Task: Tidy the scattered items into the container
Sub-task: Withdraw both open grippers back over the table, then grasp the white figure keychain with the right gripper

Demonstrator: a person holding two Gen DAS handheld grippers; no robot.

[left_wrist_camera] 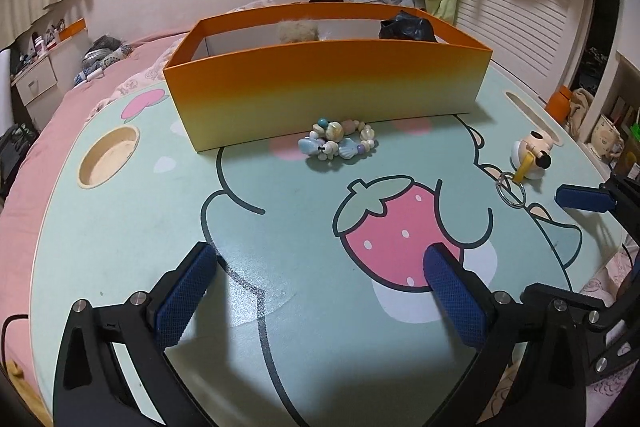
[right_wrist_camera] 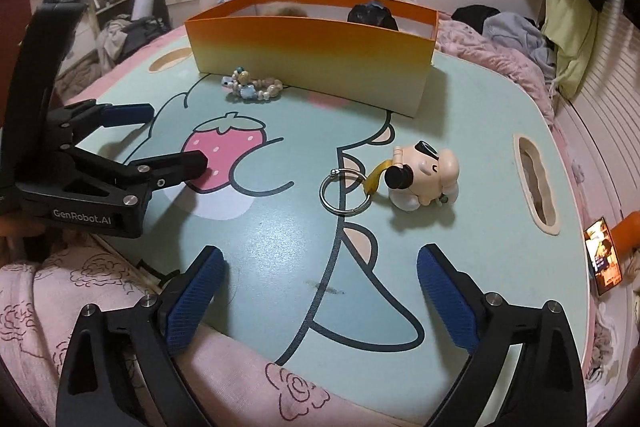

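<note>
Both tongs are seen spread wide and empty: the left tongs (left_wrist_camera: 320, 267) hover over the strawberry print on the tabletop (left_wrist_camera: 280, 227), and the right tongs (right_wrist_camera: 320, 267) are held at the near edge, pointed at the pig keychain (right_wrist_camera: 424, 175). The keychain lies on the right of the tabletop, well apart from the orange box (right_wrist_camera: 312, 55), with its metal ring (right_wrist_camera: 344, 195) lying flat and joined to it by a yellow strap. A bead bracelet (left_wrist_camera: 338, 143) rests just beside the box's near wall. A fluffy item and a black item are already seen inside the box.

The figure is judged light, hard and smooth, so its rounded body may slip; a grip across the body's middle is favoured over the thin ring. The bracelet is judged limp and loose, best pinched across its bunched beads.
</note>
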